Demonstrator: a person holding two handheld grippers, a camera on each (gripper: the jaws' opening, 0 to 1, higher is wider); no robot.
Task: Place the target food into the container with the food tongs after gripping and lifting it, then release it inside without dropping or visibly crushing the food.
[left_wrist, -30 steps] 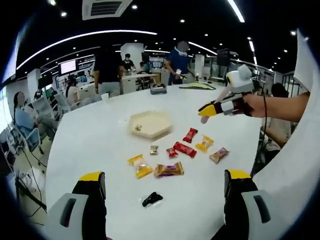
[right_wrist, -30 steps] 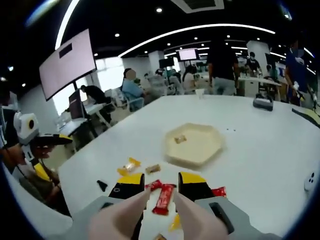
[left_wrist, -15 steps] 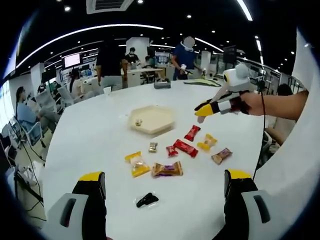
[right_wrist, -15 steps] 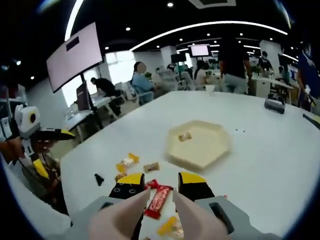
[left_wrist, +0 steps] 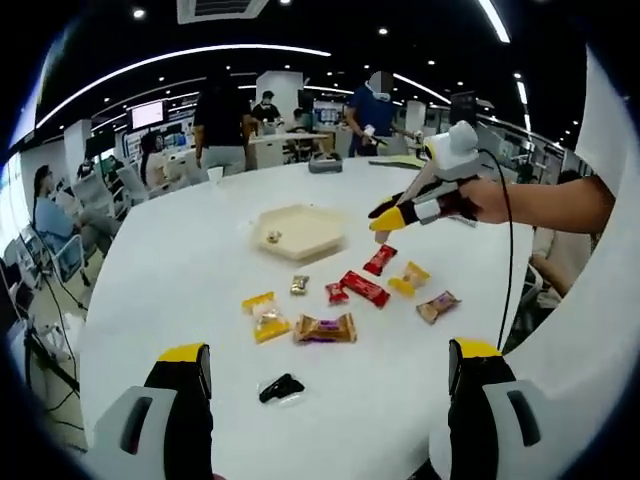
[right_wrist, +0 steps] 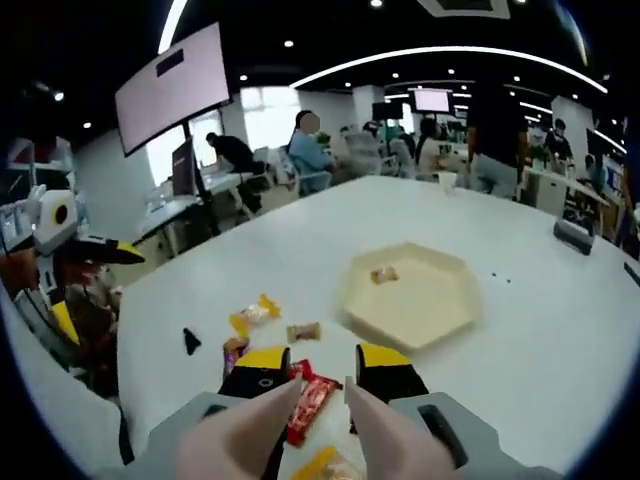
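Hexagonal tray [left_wrist: 300,232] on white table [left_wrist: 180,290], one small candy [right_wrist: 384,274] inside. Wrapped sweets scattered near tray: red bar [left_wrist: 364,288], yellow pack [left_wrist: 262,317], brown bar [left_wrist: 324,328]; small black item [left_wrist: 279,387] well apart. Left gripper [left_wrist: 330,385] spread wide, empty. Right gripper [right_wrist: 322,372] hovering above red bar beside tray, part-open, holding nothing. People at desks behind table.

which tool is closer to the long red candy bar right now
Right. The right tool hangs just above the long red candy bar, jaws open over it. The left tool is held back at the table's near side, past the other wrapped candies.
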